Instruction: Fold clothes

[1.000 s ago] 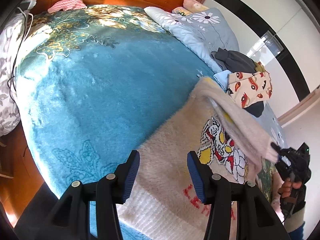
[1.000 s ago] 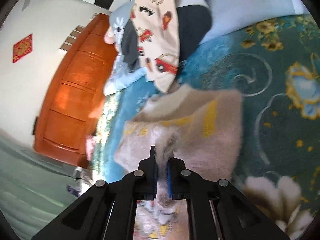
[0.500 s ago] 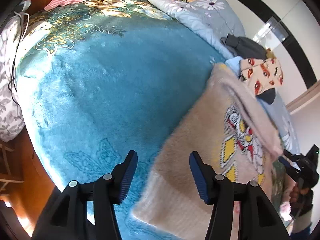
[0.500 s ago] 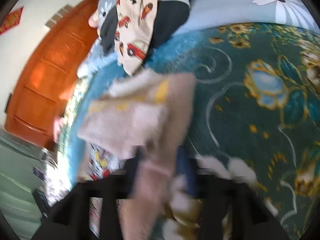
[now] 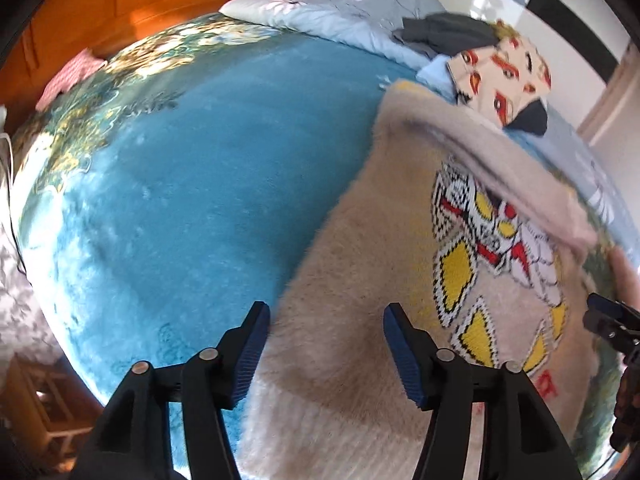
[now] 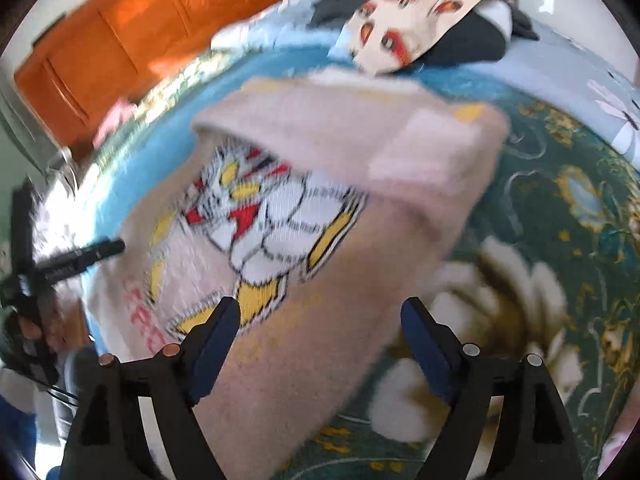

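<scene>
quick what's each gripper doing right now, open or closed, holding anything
Left gripper: open, holding nothing, over the beige sweater.
Right gripper: open, holding nothing, over the sweater's folded sleeve.

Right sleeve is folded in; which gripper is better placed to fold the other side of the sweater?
Left, probably. The left gripper hangs open over the sweater's unfolded left edge; the right gripper, also open, sits by the folded sleeve.

Bright daylight glares off the far orange headboard point(image 5: 132, 4) and far-left blanket point(image 5: 200, 184). The right wrist view is motion-blurred, softening the sweater point(image 6: 320, 208). Fisheye curvature bends every edge, with dark corners.
</scene>
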{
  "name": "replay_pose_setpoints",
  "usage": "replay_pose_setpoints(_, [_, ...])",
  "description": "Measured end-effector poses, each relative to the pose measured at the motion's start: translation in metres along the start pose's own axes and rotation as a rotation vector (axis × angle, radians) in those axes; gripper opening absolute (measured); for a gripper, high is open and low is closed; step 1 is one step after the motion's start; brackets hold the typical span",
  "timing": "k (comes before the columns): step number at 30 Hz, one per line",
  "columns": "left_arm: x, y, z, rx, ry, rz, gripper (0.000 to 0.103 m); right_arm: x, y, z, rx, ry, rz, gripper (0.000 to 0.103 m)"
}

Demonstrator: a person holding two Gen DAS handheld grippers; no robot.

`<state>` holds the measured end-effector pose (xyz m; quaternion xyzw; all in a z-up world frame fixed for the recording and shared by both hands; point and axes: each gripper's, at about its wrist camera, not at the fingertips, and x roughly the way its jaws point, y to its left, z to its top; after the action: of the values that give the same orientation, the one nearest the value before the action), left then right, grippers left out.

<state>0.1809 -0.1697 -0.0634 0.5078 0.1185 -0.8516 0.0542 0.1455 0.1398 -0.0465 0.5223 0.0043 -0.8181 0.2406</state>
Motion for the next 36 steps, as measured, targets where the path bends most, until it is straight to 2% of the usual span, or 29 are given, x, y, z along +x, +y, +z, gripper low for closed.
replay_pose_setpoints(3, [0.004,-0.005,-0.003,0.013,0.005,0.018,0.071,0.014,-0.001,-0.009,0.014,0.035,-0.017,0.083])
replay_pose_setpoints(6, [0.006,-0.004,-0.006,-0.006,0.013,0.016,0.075,0.018,-0.002,-0.017,0.018,0.043,-0.022,0.088])
replay_pose_setpoints(8, [0.009,-0.002,-0.007,-0.031,0.023,0.011,0.078,0.021,-0.002,-0.02,0.016,0.055,-0.018,0.1])
replay_pose_setpoints(9, [0.01,-0.001,-0.008,-0.044,0.028,0.009,0.08,0.023,0.0,-0.022,0.005,0.066,-0.021,0.103])
replay_pose_setpoints(12, [0.01,0.003,-0.012,-0.076,0.034,-0.009,0.082,0.024,0.006,-0.025,-0.011,0.064,-0.051,0.103])
replay_pose_setpoints(15, [0.011,0.001,-0.014,-0.054,0.043,-0.019,0.086,0.023,0.004,-0.024,-0.001,0.065,-0.055,0.103])
replay_pose_setpoints(18, [0.014,-0.003,-0.016,-0.017,0.056,-0.048,0.099,0.023,-0.001,-0.022,0.017,0.088,-0.031,0.103])
replay_pose_setpoints(20, [0.016,-0.005,-0.016,-0.001,0.067,-0.053,0.103,0.021,-0.006,-0.021,0.028,0.095,-0.005,0.103])
replay_pose_setpoints(24, [0.017,-0.008,-0.014,0.011,0.084,-0.049,0.103,0.004,-0.021,-0.026,0.111,0.074,0.104,0.103])
replay_pose_setpoints(25, [0.015,-0.008,-0.013,0.009,0.087,-0.051,0.103,-0.001,-0.025,-0.032,0.144,0.069,0.138,0.102])
replay_pose_setpoints(27, [0.01,-0.002,-0.013,-0.01,0.074,-0.081,0.102,-0.012,-0.031,-0.043,0.209,0.061,0.207,0.089])
replay_pose_setpoints(29, [0.005,0.007,-0.013,-0.034,0.06,-0.117,0.101,-0.015,-0.027,-0.054,0.213,0.101,0.26,0.058])
replay_pose_setpoints(31, [-0.001,0.022,-0.011,-0.076,0.052,-0.161,0.097,-0.015,-0.023,-0.065,0.23,0.153,0.328,0.044])
replay_pose_setpoints(33, [-0.005,0.035,-0.01,-0.107,0.05,-0.19,0.092,-0.013,-0.021,-0.078,0.261,0.177,0.378,0.044])
replay_pose_setpoints(36, [-0.008,0.052,-0.009,-0.144,0.06,-0.232,0.074,-0.009,-0.016,-0.087,0.296,0.199,0.469,0.043])
